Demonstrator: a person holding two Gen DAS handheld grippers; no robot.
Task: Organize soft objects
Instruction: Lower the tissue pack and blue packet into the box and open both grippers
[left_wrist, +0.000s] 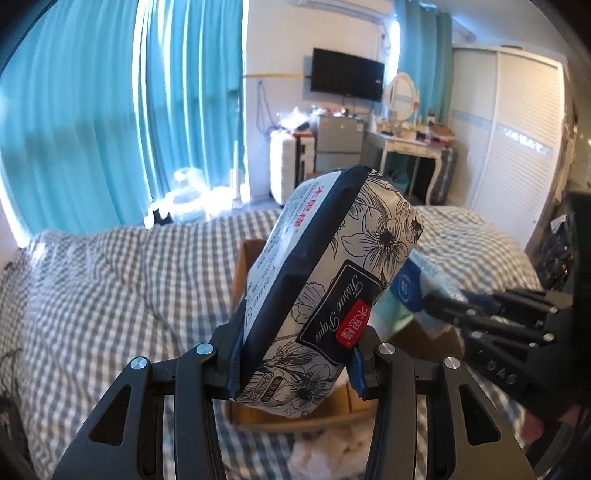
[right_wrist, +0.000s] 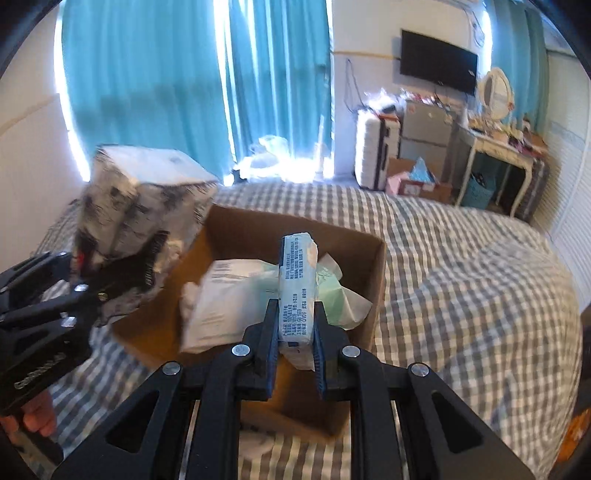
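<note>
My left gripper (left_wrist: 295, 369) is shut on a black-and-white floral tissue pack (left_wrist: 332, 280) and holds it upright above the cardboard box (left_wrist: 247, 266) on the bed. The same pack (right_wrist: 140, 210) shows blurred at the left of the right wrist view. My right gripper (right_wrist: 295, 354) is shut on a pale blue tissue pack (right_wrist: 297, 291) over the open cardboard box (right_wrist: 376, 273). White and pale green soft packs (right_wrist: 225, 299) lie inside the box. The right gripper (left_wrist: 454, 306) also shows at the right of the left wrist view, holding the blue pack (left_wrist: 410, 284).
The box sits on a bed with a grey-checked cover (right_wrist: 461, 277). Blue curtains (left_wrist: 110, 110), a white suitcase (right_wrist: 373, 151), a small fridge (left_wrist: 338, 138), a dressing table (right_wrist: 498, 147) and a white wardrobe (left_wrist: 517, 129) stand beyond. A white fluffy item (left_wrist: 325, 450) lies below the left gripper.
</note>
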